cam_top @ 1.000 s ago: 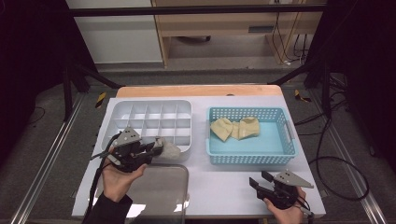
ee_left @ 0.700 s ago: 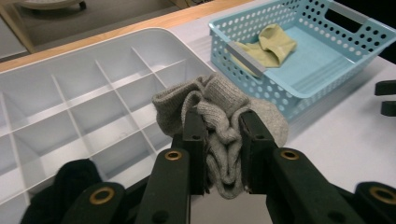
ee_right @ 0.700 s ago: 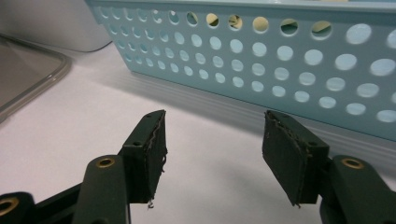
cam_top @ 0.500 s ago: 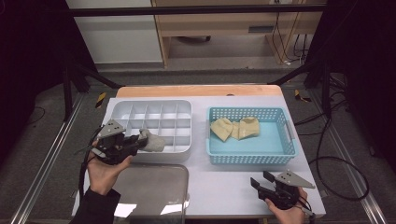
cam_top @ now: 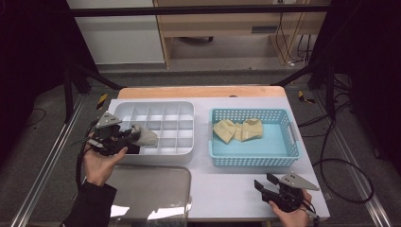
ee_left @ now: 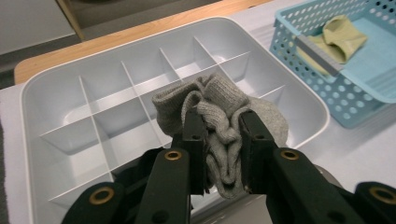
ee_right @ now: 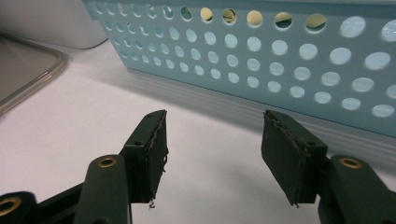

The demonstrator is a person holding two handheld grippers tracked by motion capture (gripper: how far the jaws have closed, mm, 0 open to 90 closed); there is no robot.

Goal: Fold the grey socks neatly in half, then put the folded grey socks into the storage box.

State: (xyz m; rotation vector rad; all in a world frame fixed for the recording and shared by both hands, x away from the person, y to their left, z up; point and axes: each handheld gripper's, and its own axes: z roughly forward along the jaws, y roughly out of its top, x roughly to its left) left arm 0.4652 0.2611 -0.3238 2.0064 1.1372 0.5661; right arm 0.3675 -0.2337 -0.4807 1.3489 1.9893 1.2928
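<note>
Sock (ee_left: 224,116), grey, knitted, bunched

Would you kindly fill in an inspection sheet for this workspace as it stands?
Surface: white table, wooden far edge.
Job's things: grey sock over white divided tray; two yellow socks in blue basket.
Clutter: clear lid at near edge.
Grippers: left hand-held gripper clamps the grey sock; right hand-held gripper open, empty.
Cables: black cable on floor, right.
Surroundings: wooden shelf behind.
</note>
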